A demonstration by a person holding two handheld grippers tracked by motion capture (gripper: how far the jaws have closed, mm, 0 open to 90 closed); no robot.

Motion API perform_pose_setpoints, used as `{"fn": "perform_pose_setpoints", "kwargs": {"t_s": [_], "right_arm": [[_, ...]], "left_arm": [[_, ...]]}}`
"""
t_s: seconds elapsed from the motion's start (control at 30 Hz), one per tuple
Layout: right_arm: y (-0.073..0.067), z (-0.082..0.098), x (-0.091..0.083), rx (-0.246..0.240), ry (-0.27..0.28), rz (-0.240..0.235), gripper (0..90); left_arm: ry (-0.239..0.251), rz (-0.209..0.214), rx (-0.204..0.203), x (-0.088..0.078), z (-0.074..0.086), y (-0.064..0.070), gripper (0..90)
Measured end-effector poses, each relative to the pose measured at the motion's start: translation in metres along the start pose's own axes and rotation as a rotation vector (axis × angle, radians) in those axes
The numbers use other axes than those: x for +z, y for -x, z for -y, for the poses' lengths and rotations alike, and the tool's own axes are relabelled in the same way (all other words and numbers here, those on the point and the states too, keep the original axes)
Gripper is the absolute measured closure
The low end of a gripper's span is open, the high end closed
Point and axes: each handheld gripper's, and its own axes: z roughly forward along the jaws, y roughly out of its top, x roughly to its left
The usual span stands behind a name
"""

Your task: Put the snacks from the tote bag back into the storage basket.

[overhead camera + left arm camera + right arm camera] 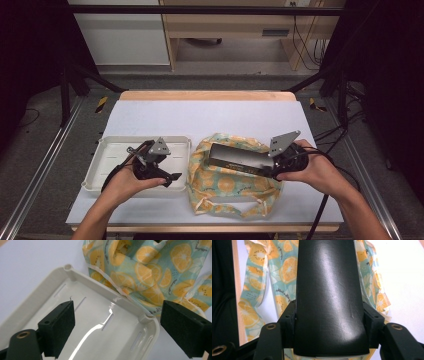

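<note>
— Black foam pads are what we are seeing first: the left gripper (117,325) is hanging with its jaws spread wide, nothing between them. What are we looking at past them?

— We are looking down into a shallow cream plastic tray with slots in its floor (82,287), lying under those open jaws. In the high view the left gripper (167,179) is hovering over the tray's right half (107,150), with the person's left hand (127,182) wrapped around it.

— And the right gripper?

— The right gripper (329,322) is pinching a long black glossy case with a rounded end (329,290); both pads are pressing on its flanks. In the high view the right gripper (275,167) is holding the case (240,159) at its right end, and the case is running leftwards, roughly level.

— Where is the case sitting, then?

— We are seeing it over the teal cloth bag printed with orange slices (225,187), at the bag's mouth; we cannot tell whether it is touching the cloth. The bag (150,270) is lying crumpled just right of the tray, its edge touching the tray's rim. Everything is resting on a white table top with a wooden edge (200,115).
</note>
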Motion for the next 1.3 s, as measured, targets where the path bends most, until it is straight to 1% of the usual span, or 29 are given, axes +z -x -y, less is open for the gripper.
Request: {"fn": "perform_pose_setpoints", "kwargs": {"t_s": [0.03, 0.1, 0.13, 0.17, 0.23, 0.3, 0.37, 0.47, 0.53, 0.63, 0.73, 0.77, 0.8, 0.83, 0.9, 0.97, 1.03, 1.1, 1.13, 1.2, 1.3], "right_arm": [[0.000, 0.000, 0.000, -0.001, -0.002, -0.004, 43.4], [0.001, 0.000, 0.000, 0.000, -0.006, -0.010, 43.4], [0.002, 0.000, 0.000, -0.001, -0.006, -0.012, 43.4], [0.003, 0.000, 0.000, -0.001, -0.005, -0.014, 43.4], [0.004, 0.000, 0.001, -0.002, -0.004, -0.016, 43.4], [0.004, -0.001, 0.003, -0.003, -0.003, -0.022, 43.4], [0.005, -0.003, 0.006, -0.005, -0.005, -0.021, 43.4], [0.006, -0.008, 0.010, -0.019, -0.006, -0.028, 43.5], [0.006, -0.012, 0.012, -0.026, -0.009, -0.031, 43.5], [0.005, -0.019, 0.014, -0.037, -0.005, -0.035, 43.5], [0.003, -0.025, 0.017, -0.050, 0.001, -0.044, 43.5], [0.002, -0.028, 0.019, -0.057, 0.001, -0.044, 43.5], [0.001, -0.029, 0.019, -0.054, 0.000, -0.046, 43.5], [0.001, -0.031, 0.020, -0.058, 0.003, -0.049, 43.5], [0.000, -0.034, 0.021, -0.066, -0.006, -0.050, 43.5], [-0.002, -0.039, 0.022, -0.072, -0.008, -0.048, 43.4], [-0.004, -0.043, 0.023, -0.074, -0.009, -0.048, 43.5], [-0.006, -0.046, 0.024, -0.084, -0.004, -0.053, 43.5], [-0.007, -0.048, 0.025, -0.084, -0.012, -0.055, 43.5], [-0.010, -0.052, 0.027, -0.088, -0.010, -0.056, 43.5], [-0.013, -0.059, 0.028, -0.098, -0.005, -0.061, 43.5]], "left_arm": [[-0.010, 0.004, 0.016, -0.002, -0.003, -0.001, 12.3], [-0.033, -0.002, 0.051, -0.007, -0.010, -0.004, 12.1], [-0.043, 0.006, 0.067, -0.009, -0.012, -0.006, 11.9], [-0.052, 0.018, 0.076, -0.011, -0.015, -0.008, 11.9], [-0.077, 0.025, 0.093, -0.014, -0.020, -0.011, 11.9], [-0.102, 0.040, 0.110, -0.016, -0.025, -0.013, 11.9], [-0.114, 0.051, 0.123, -0.018, -0.030, -0.016, 11.9], [-0.151, 0.056, 0.150, -0.020, -0.036, -0.020, 11.9], [-0.174, 0.051, 0.180, -0.023, -0.039, -0.020, 11.9], [-0.194, 0.053, 0.212, -0.027, -0.044, -0.018, 11.9], [-0.212, 0.080, 0.241, -0.029, -0.050, -0.014, 11.6], [-0.221, 0.083, 0.255, -0.029, -0.051, -0.013, 11.4], [-0.232, 0.086, 0.270, -0.029, -0.053, -0.011, 11.4], [-0.240, 0.089, 0.279, -0.029, -0.055, -0.010, 11.4], [-0.250, 0.082, 0.293, -0.029, -0.058, -0.007, 11.4], [-0.266, 0.086, 0.313, -0.029, -0.062, -0.004, 11.4], [-0.268, 0.081, 0.325, -0.031, -0.066, -0.001, 11.3], [-0.273, 0.088, 0.349, -0.034, -0.070, 0.002, 11.0], [-0.278, 0.085, 0.356, -0.036, -0.072, 0.004, 11.0], [-0.290, 0.075, 0.369, -0.038, -0.074, 0.008, 10.5], [-0.287, 0.096, 0.388, -0.041, -0.077, 0.012, 10.6]]}}
